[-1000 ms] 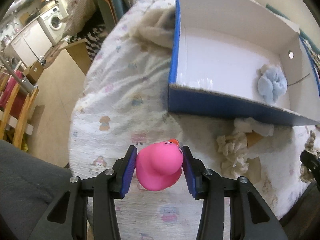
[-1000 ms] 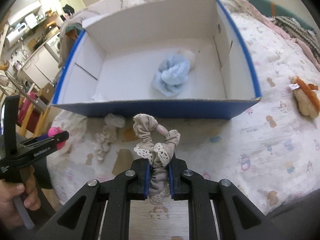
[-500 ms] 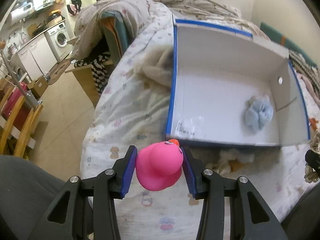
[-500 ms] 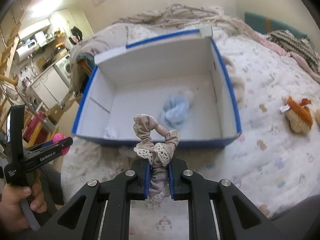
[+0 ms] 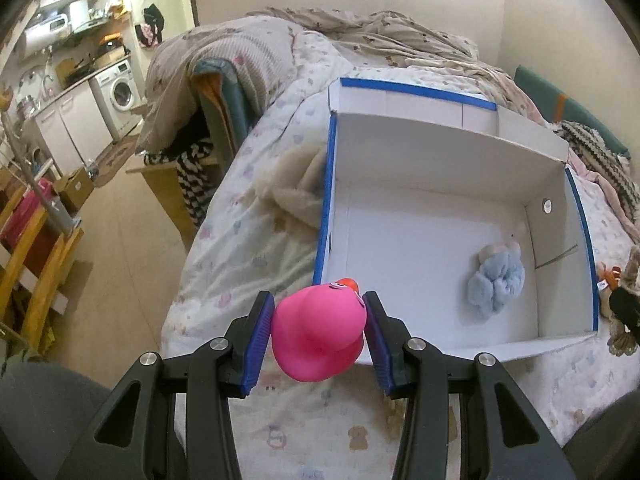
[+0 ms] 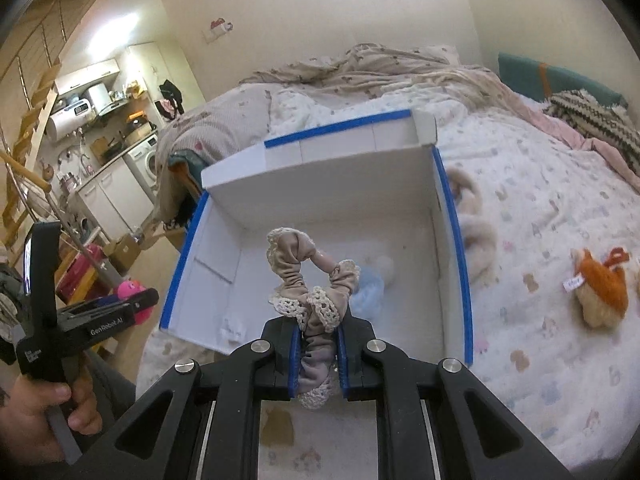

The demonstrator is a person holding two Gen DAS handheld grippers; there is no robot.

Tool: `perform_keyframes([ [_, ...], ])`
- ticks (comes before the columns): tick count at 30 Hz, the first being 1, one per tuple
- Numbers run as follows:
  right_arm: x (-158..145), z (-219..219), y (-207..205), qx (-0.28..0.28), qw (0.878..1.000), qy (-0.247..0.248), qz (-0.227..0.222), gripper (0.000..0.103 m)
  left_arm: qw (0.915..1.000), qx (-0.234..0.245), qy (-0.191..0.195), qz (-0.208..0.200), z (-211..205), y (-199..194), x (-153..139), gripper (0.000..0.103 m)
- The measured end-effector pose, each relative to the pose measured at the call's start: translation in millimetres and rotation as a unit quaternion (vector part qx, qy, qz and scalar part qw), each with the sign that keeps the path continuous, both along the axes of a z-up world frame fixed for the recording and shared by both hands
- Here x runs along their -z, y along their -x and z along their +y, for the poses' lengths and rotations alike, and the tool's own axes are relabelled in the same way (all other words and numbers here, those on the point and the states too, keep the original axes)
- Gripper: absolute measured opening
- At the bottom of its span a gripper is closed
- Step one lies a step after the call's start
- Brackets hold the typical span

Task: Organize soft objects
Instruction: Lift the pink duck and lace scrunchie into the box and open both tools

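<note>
Both grippers carry a soft object toward the open box (image 5: 440, 216) resting on the bed (image 5: 248, 248). The left gripper (image 5: 318, 340) is clamped on a pink rubber duck (image 5: 320, 336); its blue pads press the duck's two sides, and the duck hangs above the near left corner of the box, over the bed's printed cover rather than over the box floor. The right gripper (image 6: 318, 360) is closed tightly on a beige lace-trimmed scrunchie (image 6: 310, 280), whose loop stands up out of the jaws and, in the right wrist view, overlaps the box interior. The box has white inner walls and blue outer edges. One item lies inside it already: a light blue fluffy object (image 5: 496, 284) near the far right wall. A small orange plush toy (image 6: 600, 288) and a cream fluffy item (image 6: 472, 220) lie on the bed outside the box, to its right. A hand (image 6: 44, 412) holding the left gripper shows at the lower left of the right wrist view.

Step in hand: transport of two held items to the box, judged from both being raised clear of the bed. The next move calls for bringing each gripper forward past the near wall until its item is over the white floor, then parting the jaws. The duck needs the greater advance; the plush toy remains to be collected.
</note>
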State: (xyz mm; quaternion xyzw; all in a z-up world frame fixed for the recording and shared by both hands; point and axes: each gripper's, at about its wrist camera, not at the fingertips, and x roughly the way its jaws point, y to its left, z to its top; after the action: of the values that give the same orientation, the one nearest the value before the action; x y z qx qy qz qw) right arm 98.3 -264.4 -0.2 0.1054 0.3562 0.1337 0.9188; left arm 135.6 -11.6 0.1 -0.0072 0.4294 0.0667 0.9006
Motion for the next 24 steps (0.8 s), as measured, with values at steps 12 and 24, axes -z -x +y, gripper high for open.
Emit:
perform_keyframes([
  [12,-7,5,-40,-0.003,1.0,-0.014,-0.012,0.017,0.9997,0.017,-0.011,-0.013,-21,-45,-14,0.041],
  [24,39,-4,-73,0.009,1.0,-0.008,0.018,0.017,0.9995,0.022,-0.008,0.021,-34,-79,13,0.041],
])
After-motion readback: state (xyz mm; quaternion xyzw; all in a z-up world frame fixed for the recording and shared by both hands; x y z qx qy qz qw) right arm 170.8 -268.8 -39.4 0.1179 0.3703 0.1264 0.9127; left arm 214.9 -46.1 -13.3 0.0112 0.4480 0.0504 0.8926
